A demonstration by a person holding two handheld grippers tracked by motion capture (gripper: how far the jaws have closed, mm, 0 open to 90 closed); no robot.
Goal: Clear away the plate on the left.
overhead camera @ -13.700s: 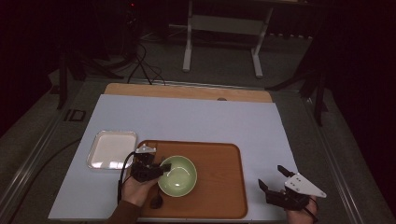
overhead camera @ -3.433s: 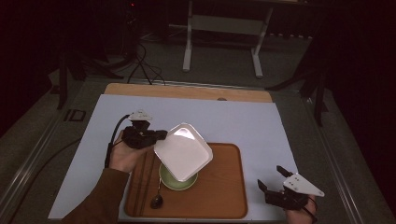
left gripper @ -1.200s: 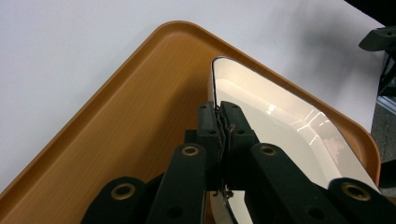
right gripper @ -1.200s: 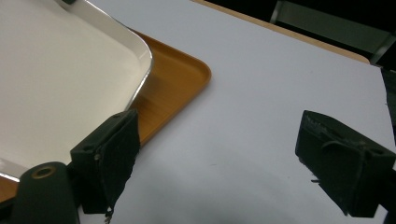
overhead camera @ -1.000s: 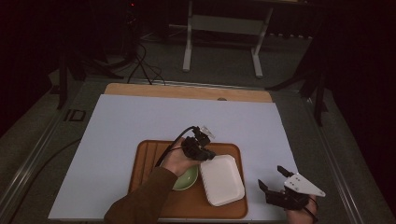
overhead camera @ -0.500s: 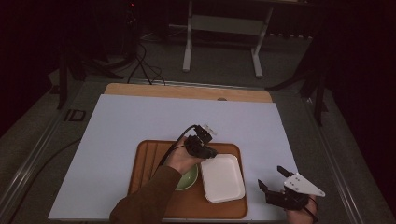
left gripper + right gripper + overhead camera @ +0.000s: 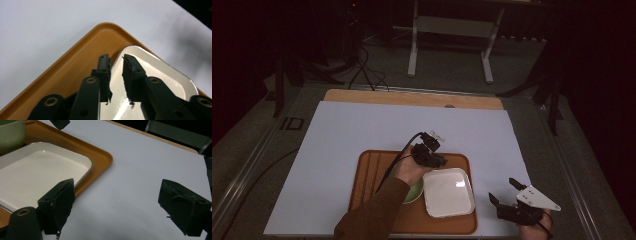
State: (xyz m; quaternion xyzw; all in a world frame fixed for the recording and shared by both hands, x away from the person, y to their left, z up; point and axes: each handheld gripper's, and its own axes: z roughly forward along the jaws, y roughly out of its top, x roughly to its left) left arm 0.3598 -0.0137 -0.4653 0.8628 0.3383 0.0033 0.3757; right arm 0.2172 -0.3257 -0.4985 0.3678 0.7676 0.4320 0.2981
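**Left Claw Releasing White Tray on Wooden Serving Tray**

The white rectangular tray (image 7: 448, 192) is lying flat on the right half of the brown serving tray (image 7: 372, 172), which is serving as the landmark for all positions below. The serving tray is resting on the white sheet covering the bench (image 7: 352, 125). A green bowl (image 7: 414, 192) is sitting on the serving tray just left of the white tray, partly hidden under the person's left hand.

The left claw (image 7: 432, 157) is hovering over the far edge of the serving tray, at the far left corner of the white tray. In the left gripper view, the jaws of the left claw (image 7: 116, 60) are straddling the rim of the white tray (image 7: 160, 75) near its corner: one jaw is standing over the wood of the serving tray (image 7: 75, 65), the other over the tray's white interior. The jaws have just been opening, a narrow gap is showing between them, and the pads are no longer pressing on the rim.

The right claw (image 7: 504, 197) is resting on the bench sheet off the near right corner of the serving tray. In the right gripper view, the right claw (image 7: 117, 207) is standing wide open with nothing between the jaws, and the white tray (image 7: 37, 177), the serving tray corner (image 7: 102, 157) and the green bowl (image 7: 11, 132) are lying to its left.
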